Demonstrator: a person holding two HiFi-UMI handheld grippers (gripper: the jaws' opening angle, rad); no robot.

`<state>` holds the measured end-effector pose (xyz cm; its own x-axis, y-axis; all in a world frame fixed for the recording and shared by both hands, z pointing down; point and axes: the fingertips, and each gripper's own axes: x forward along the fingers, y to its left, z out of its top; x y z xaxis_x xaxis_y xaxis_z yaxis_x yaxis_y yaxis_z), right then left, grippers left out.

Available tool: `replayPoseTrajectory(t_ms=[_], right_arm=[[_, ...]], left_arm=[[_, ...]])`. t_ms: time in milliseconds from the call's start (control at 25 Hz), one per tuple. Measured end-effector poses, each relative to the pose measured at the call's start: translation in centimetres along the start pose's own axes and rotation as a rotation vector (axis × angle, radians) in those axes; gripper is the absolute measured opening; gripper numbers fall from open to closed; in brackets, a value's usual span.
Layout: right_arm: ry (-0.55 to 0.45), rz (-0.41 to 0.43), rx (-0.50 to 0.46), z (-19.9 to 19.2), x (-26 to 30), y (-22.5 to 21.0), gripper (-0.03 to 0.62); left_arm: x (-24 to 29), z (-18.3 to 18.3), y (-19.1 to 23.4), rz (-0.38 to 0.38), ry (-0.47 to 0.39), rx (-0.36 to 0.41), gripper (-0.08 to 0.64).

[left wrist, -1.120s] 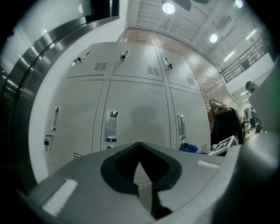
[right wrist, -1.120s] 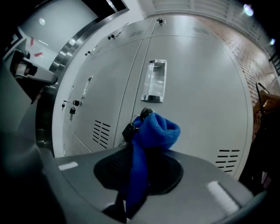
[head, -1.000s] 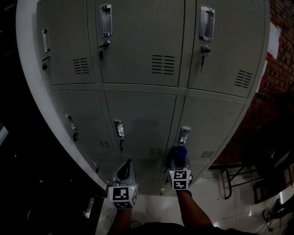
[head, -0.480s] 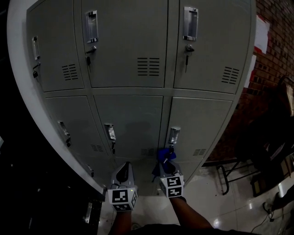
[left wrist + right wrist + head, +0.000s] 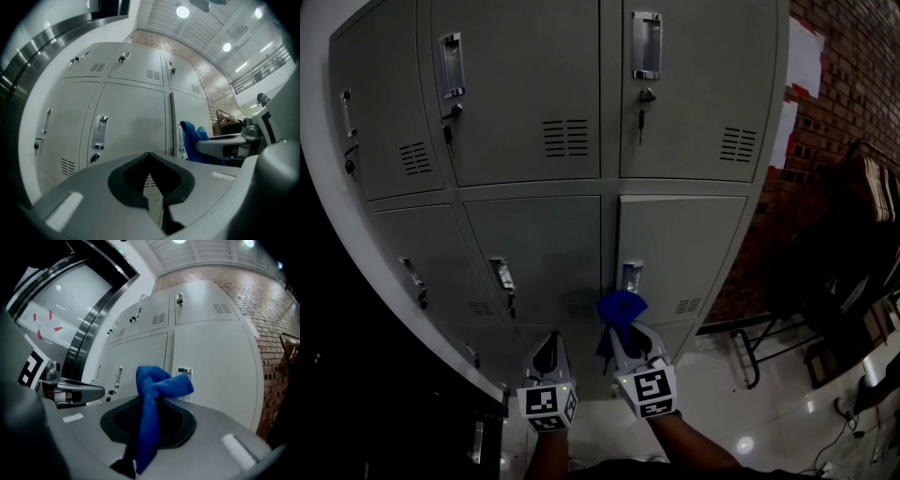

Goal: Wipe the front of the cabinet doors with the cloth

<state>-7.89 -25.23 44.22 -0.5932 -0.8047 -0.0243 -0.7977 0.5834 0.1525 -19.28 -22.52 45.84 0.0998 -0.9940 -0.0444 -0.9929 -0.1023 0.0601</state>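
Cloth (image 5: 621, 307) clamped in right gripper (image 5: 626, 339), bunched up near handle (image 5: 631, 276) of lower cabinet door (image 5: 684, 244); contact with door unclear. Left gripper (image 5: 549, 349) clenched, empty, just beside.

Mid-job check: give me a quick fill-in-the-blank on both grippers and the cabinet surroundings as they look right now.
1. The cloth clamped in the jaws of the right gripper is ___ in colour.
2. The left gripper has its jaws together and holds ___.
3. The wall to the right of the cabinet is made of ___.

Missing words: blue; nothing; brick.
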Motion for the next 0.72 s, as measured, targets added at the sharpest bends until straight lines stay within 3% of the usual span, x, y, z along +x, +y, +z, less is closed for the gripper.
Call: replayPoseTrajectory(t_ms=[400,720], right_arm=[[0.039,-0.145,-0.005,-0.9,-1.1,-5.9,0.074],[0.051,-0.167,-0.019,-1.1,-1.9,-6.4,0.074]], left_arm=[[0.9,0.1,-2.1,-0.054,0.004,0.014,0.009],[1.2,0.1,-3.6,-0.087,0.005,0.016,0.009]])
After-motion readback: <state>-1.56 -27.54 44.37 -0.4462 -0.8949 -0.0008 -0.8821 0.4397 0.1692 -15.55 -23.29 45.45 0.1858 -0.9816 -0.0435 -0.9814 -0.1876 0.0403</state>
